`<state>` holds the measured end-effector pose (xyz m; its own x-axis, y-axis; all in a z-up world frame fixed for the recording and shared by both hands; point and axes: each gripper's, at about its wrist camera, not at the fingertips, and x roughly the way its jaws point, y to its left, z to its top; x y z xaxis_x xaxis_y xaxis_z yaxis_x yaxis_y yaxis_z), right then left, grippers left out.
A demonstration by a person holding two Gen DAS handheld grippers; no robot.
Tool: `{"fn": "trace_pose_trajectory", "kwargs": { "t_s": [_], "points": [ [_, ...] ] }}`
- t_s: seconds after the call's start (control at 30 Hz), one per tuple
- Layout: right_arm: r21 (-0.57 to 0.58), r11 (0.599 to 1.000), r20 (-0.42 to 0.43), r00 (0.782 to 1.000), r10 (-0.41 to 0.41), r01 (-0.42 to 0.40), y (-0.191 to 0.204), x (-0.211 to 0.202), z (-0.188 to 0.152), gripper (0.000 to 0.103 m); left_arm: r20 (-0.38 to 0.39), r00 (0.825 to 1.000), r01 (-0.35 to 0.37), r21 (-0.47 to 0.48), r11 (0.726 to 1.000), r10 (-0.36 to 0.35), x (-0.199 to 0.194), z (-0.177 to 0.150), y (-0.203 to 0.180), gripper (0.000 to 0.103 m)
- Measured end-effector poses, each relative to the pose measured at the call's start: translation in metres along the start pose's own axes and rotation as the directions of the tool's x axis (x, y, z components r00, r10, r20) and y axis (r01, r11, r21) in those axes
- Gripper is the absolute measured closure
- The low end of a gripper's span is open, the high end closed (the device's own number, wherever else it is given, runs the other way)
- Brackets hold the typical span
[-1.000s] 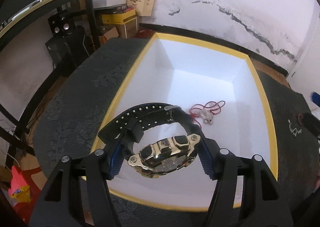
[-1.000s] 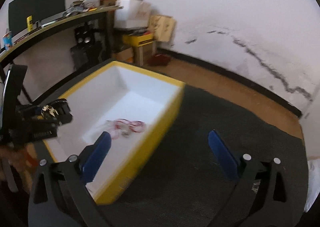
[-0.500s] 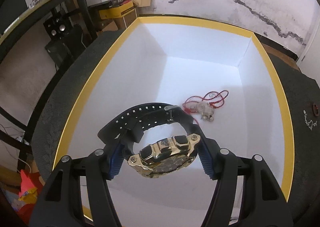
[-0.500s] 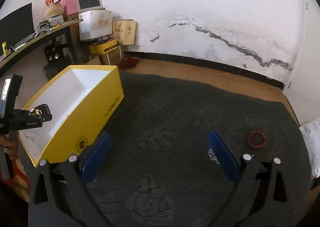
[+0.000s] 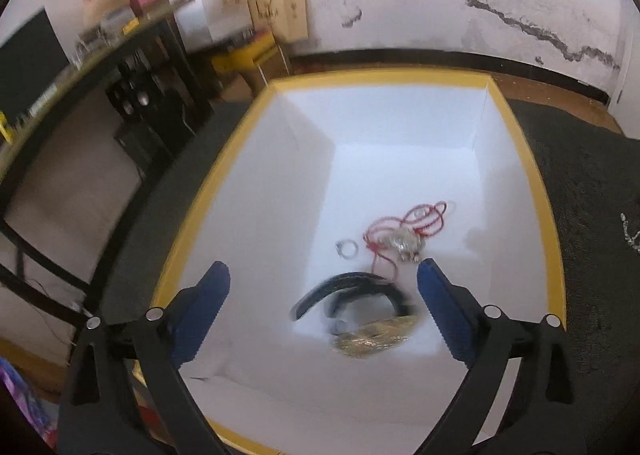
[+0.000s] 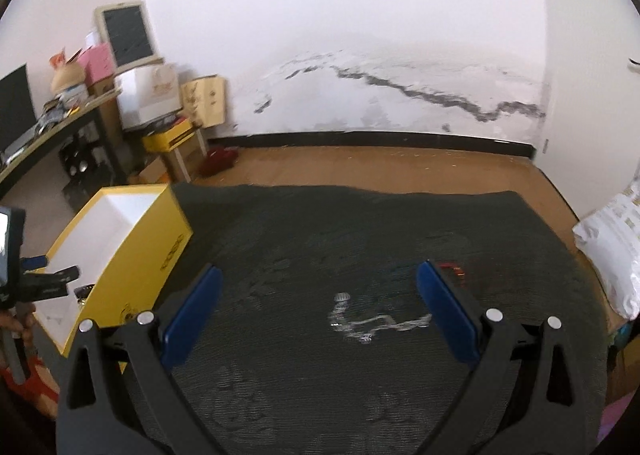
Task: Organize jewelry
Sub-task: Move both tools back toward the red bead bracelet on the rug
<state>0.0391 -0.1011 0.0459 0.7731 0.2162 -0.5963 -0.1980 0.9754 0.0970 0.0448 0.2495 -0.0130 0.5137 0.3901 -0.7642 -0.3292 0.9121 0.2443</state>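
The right gripper [image 6: 318,305] hovers spread and empty over the dark mat [image 6: 360,223], with the silver chain [image 6: 370,325] lying between its 2 blue pads, long axis running 9 to 3 o'clock across the gap, so the right hand is clearly the nearer one. A red bracelet [image 6: 452,269] sits just past the pad at 1 o'clock. The left gripper [image 5: 322,305] is also spread and empty above the yellow box [image 5: 536,183], where the watch [image 5: 360,315] lies at 6 o'clock beside the red cord [image 5: 408,227] and a small ring [image 5: 347,249].
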Motion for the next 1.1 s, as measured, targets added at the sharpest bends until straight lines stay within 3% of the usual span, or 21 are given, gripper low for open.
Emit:
{"fn": "trace_pose_trajectory", "kwargs": {
  "t_s": [0.13,0.27,0.37,0.47,0.6,0.63,0.73,0.87,0.93,1.1],
  "points": [
    [0.089,0.995,0.013,0.999,-0.050,0.049,-0.044,-0.009,0.002,0.008,0.053,0.999,0.012,-0.038,0.999,-0.010,-0.020,0.011,-0.004,0.011],
    [0.157,0.983,-0.018,0.995,-0.097,0.099,-0.080,-0.011,-0.004,0.008,0.153,0.987,0.053,-0.059,0.997,-0.044,-0.050,0.024,-0.026,0.011],
    [0.200,0.971,-0.037,0.991,-0.125,0.130,-0.105,-0.013,-0.011,0.008,0.244,0.964,0.113,-0.022,0.993,-0.105,-0.075,0.031,-0.059,0.010],
    [0.236,0.960,-0.050,0.988,-0.144,0.152,-0.130,-0.017,-0.018,0.008,0.269,0.938,0.205,0.081,0.975,-0.219,-0.085,0.031,-0.117,0.009],
    [0.270,0.947,-0.057,0.984,-0.167,0.176,-0.161,-0.026,-0.029,0.008,0.187,0.914,0.319,0.219,0.922,-0.361,-0.072,0.026,-0.195,0.009],
    [0.280,0.944,-0.058,0.984,-0.166,0.175,-0.168,-0.029,-0.031,0.008,0.137,0.905,0.360,0.255,0.898,-0.402,-0.063,0.024,-0.220,0.009],
    [0.290,0.939,-0.061,0.983,-0.174,0.184,-0.186,-0.033,-0.036,0.008,0.031,0.880,0.448,0.272,0.852,-0.473,-0.041,0.018,-0.272,0.009],
    [0.316,0.933,-0.071,0.984,-0.161,0.175,-0.202,-0.034,-0.038,0.008,-0.005,0.881,0.449,0.322,0.833,-0.473,-0.025,-0.001,-0.326,0.009],
    [0.322,0.932,-0.071,0.986,-0.150,0.165,-0.207,-0.034,-0.037,0.008,-0.015,0.889,0.433,0.352,0.830,-0.457,-0.018,-0.010,-0.344,0.009],
    [0.307,0.941,-0.070,0.989,-0.130,0.145,-0.212,-0.037,-0.037,0.008,-0.088,0.873,0.478,0.346,0.808,-0.479,-0.001,-0.018,-0.375,0.009]
  ]
}}
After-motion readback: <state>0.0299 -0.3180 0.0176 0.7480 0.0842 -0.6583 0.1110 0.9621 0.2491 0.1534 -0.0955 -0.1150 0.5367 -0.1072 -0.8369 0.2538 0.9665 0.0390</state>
